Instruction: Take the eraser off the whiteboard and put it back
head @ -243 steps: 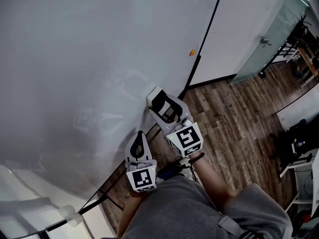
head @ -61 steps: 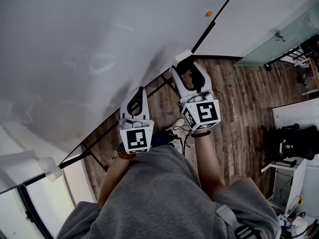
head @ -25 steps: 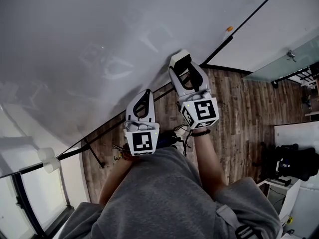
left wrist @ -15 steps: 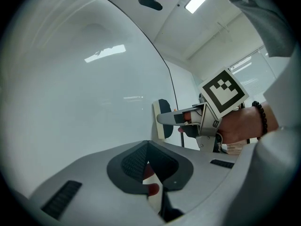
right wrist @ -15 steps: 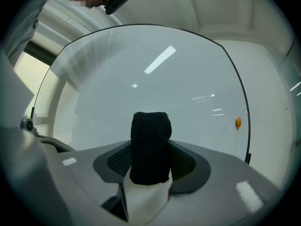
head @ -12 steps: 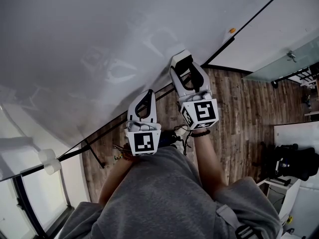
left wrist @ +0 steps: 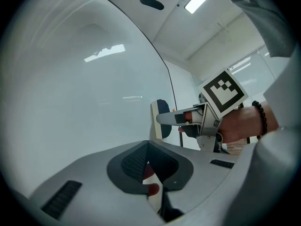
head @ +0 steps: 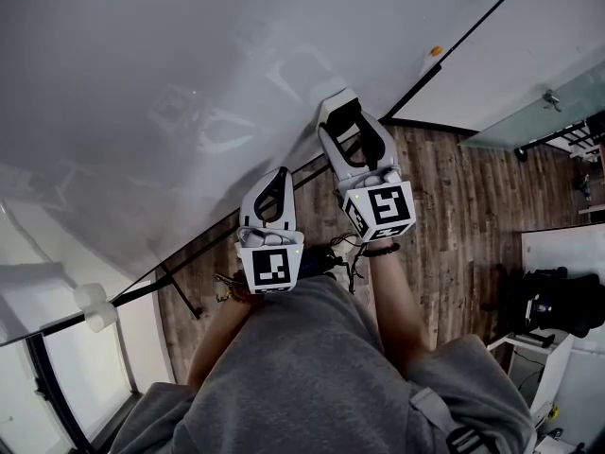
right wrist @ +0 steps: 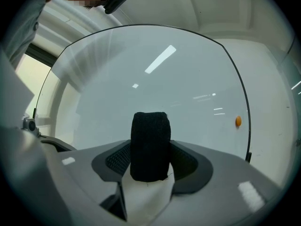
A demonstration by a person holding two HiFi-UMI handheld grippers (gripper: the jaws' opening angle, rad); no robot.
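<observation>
Since half a second ago, my right claw (head: 342,126) is opening around the eraser (right wrist: 149,145), which sits against the whiteboard (head: 142,83) near its lower edge. Replacing it looks nearly done. My left claw (head: 276,180) is clenched and empty.

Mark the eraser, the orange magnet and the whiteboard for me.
eraser (right wrist: 149,145): right gripper view, middle of its black felt face.
orange magnet (right wrist: 238,121): right gripper view, centre of the dot.
whiteboard (right wrist: 141,65): right gripper view, bare surface above the eraser.

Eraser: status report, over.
Left tool shut, empty. Right tool opening, eraser between its jaws, against the whiteboard. Nothing in the way.
</observation>
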